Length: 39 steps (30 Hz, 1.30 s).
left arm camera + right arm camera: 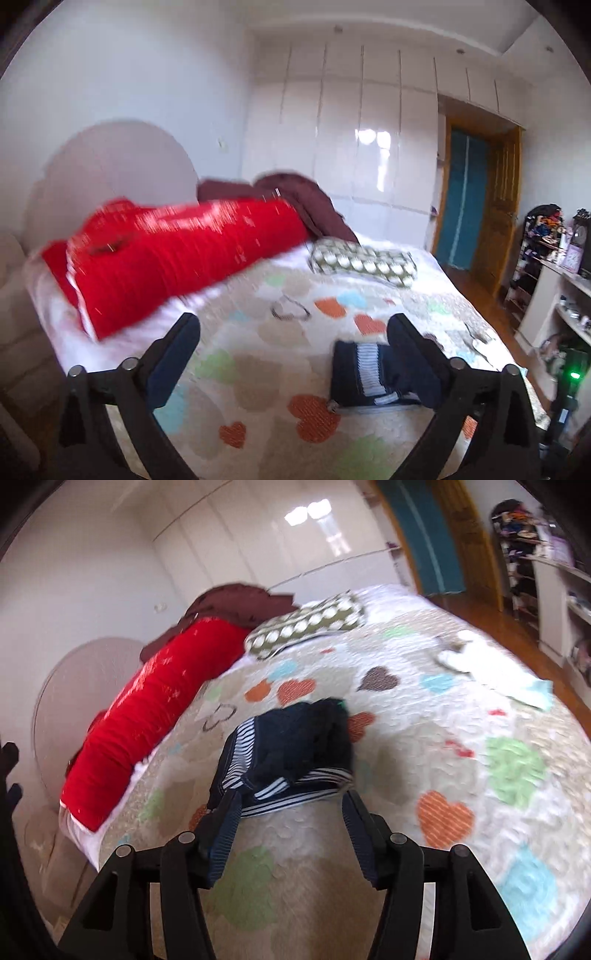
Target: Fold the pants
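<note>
Left tongs [295, 332] wide, empty. Right tongs [291, 805] partly open, empty. Folded pants [291, 753] lie on bed [461, 738].

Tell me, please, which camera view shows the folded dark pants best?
The right wrist view: the folded dark pants lie whole and central on the bedspread. In the left wrist view, the pants are partly hidden behind one finger of the left tool.
</note>
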Motion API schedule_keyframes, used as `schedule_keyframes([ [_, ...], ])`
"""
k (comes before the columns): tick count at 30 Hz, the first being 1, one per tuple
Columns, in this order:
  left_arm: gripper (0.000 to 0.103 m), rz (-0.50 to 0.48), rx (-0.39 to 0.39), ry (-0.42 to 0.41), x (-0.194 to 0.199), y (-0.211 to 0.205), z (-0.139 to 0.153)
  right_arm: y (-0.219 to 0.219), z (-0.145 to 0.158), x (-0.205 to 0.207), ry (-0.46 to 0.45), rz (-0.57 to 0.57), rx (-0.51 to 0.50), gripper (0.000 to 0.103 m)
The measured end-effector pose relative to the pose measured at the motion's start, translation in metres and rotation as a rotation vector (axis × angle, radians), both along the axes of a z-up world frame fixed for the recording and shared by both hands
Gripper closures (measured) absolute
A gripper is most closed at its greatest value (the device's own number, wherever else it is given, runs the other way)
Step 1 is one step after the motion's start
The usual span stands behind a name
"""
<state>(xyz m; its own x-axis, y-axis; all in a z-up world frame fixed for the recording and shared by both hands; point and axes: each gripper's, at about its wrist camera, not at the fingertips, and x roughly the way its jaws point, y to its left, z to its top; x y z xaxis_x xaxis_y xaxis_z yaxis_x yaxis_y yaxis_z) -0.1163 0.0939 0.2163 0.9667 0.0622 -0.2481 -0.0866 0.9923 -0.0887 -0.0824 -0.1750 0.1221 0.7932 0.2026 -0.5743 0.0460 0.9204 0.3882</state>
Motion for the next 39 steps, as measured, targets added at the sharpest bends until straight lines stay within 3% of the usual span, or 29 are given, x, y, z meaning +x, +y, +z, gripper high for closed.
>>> schedule_keyframes([
  [4,0.0,0.035,0.034,-0.069,-0.016,-0.007,0.006,-0.005,0.017,-0.034,-0.09,-0.08,-0.043,0.033],
  [7,0.0,-0.063,0.042,0.017,-0.004,-0.015,-0.004,-0.001,0.02,-0.041,-0.116,-0.104,-0.103,0.033],
  [9,0.0,-0.141,0.058,0.132,0.009,-0.022,-0.017,0.005,0.016,-0.038,-0.11,-0.098,-0.126,0.033],
  [12,0.0,-0.17,0.068,0.226,0.019,-0.029,-0.034,0.011,0.009,-0.033,-0.079,-0.076,-0.124,0.033],
  [25,0.0,-0.218,0.017,0.323,0.033,-0.026,-0.062,0.033,-0.022,-0.017,0.025,-0.013,-0.168,0.033],
  [39,0.0,-0.275,0.118,0.4,0.03,-0.06,-0.091,0.031,-0.023,-0.018,0.035,-0.036,-0.167,0.032],
])
